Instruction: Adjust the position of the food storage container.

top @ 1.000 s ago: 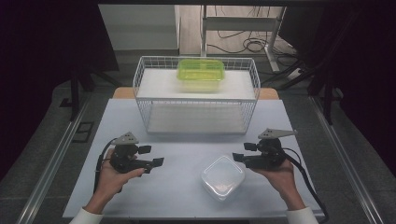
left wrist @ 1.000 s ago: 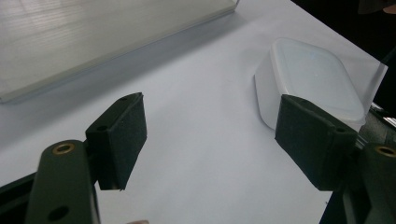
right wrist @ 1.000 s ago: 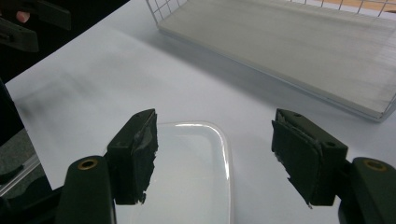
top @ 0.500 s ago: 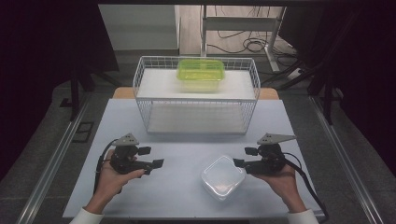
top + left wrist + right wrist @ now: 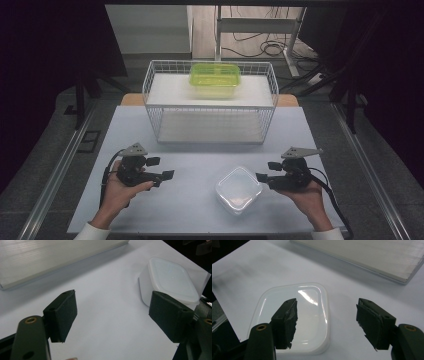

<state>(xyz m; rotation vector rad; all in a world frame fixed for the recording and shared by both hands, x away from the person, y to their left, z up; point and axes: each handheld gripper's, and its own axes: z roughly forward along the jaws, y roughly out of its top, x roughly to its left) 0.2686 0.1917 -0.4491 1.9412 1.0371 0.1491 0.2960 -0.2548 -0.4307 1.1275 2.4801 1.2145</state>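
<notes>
two hand-held grippers low over counter [image 5: 200, 200], near its front edge. clear lidded container [image 5: 239, 190] sits on counter toward front right, lid on, untouched. right hand-held gripper [image 5: 265, 171] just beside container's right side, jaws spread with nothing between, likely lined up to take it. left hand-held gripper [image 5: 161, 168] well apart toward front left, jaws spread and empty, pointing at container, probably waiting to steady it. wire basket [image 5: 150, 90] at back edge holds green container [image 5: 215, 78]; likely destination.
</notes>
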